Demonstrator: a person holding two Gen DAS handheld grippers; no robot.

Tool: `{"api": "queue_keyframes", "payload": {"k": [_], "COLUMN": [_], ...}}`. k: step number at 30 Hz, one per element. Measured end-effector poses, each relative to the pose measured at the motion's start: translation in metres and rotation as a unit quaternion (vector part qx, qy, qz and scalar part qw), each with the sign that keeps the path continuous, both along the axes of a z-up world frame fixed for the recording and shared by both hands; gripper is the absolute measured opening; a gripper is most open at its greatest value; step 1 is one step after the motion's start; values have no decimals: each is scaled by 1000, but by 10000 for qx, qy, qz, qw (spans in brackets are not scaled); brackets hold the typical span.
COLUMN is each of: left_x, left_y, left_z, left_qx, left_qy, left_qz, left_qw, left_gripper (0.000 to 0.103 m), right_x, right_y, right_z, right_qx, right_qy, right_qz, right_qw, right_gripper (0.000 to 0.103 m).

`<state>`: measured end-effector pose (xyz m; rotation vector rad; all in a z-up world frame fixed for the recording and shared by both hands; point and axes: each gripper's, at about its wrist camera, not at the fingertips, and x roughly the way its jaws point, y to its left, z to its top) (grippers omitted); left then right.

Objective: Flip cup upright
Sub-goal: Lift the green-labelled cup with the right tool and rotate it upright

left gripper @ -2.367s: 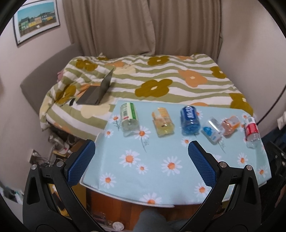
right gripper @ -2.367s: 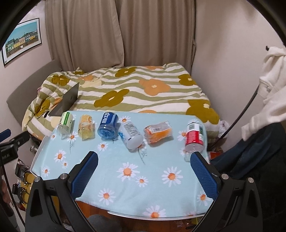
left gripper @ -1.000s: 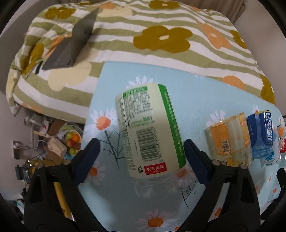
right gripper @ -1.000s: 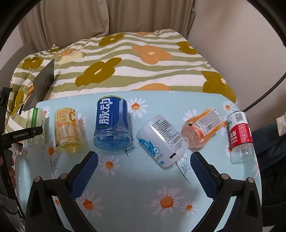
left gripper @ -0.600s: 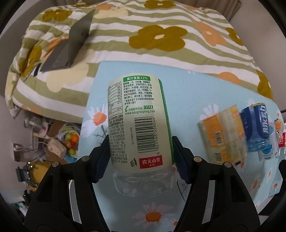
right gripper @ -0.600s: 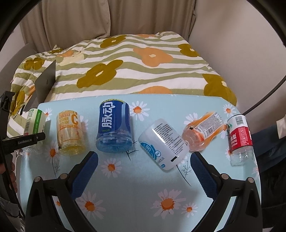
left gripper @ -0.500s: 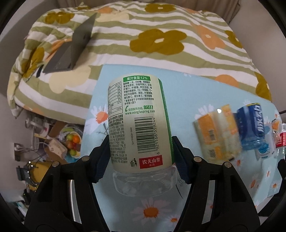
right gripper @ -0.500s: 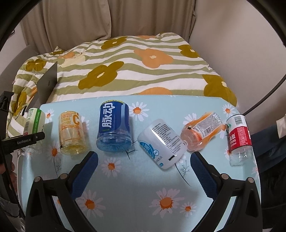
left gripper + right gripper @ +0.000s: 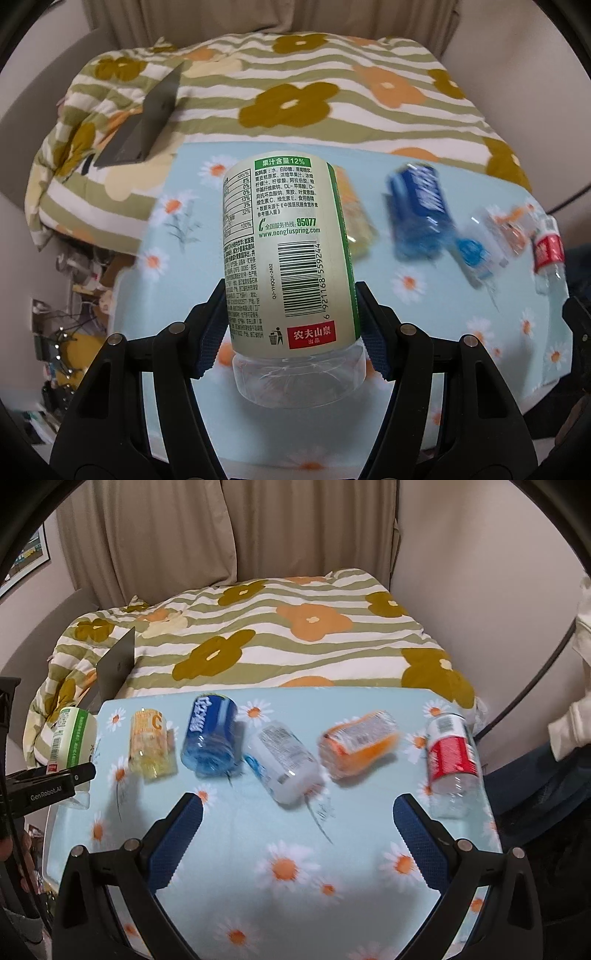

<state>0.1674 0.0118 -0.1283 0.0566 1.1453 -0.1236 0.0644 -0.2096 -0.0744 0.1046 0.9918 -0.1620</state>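
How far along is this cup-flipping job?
Barely begun: nothing stands upright yet. In hand: the left gripper is clamped on the green-labelled cup, at the table's left end. Left: standing it up. The yellow, blue, white, orange and red-labelled cups lie sideways; the right gripper hovers open.

cup | green-white label, clear base | clamped in left tongs | over table's left end

The left gripper is clamped on both sides of the green-labelled cup, while the right gripper hangs wide open, holding nothing.
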Motion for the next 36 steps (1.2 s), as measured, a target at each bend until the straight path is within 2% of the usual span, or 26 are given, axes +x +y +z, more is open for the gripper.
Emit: {"api": "queue_keyframes", "payload": {"k": [9,15,21,27,28,31,36], "left_x": [-57,-73,-76,-75,-75,-75,-78], "left_y": [-79,-114,-128,-131,-131,-132,-127], "left_z": [-28,-55,-72,-74,-74,-70,-55], "left_qx": [-125,-107,-43,52,93,245,246], "left_qy": [202,351,388,371,359,255,125], "left_qz": [-432,-729,-869,-926,-942,-945,-808], "left_qw": [9988,9967,9955,9950,9949,9949,9963], "left_gripper": [69,69,69,71,73,99,101], "right_x": [-52,-72,-83,-86,-86,-87,-88], "right_y": [-46,-67,-79,-83,-84,-85,-86], "right_z": [-12,-27,-40,-41,-40,-38,-30], "right_qx": [-37,-57,-11,53,57,62,113], "right_qy": [60,187,306,317,308,267,172], "right_qz": [-16,-98,-146,-161,-164,-167,-124], "right_qw": [10000,9998,9994,9994,9994,9995,9997], "right_gripper": [103,103,103,103,103,103,103]}}
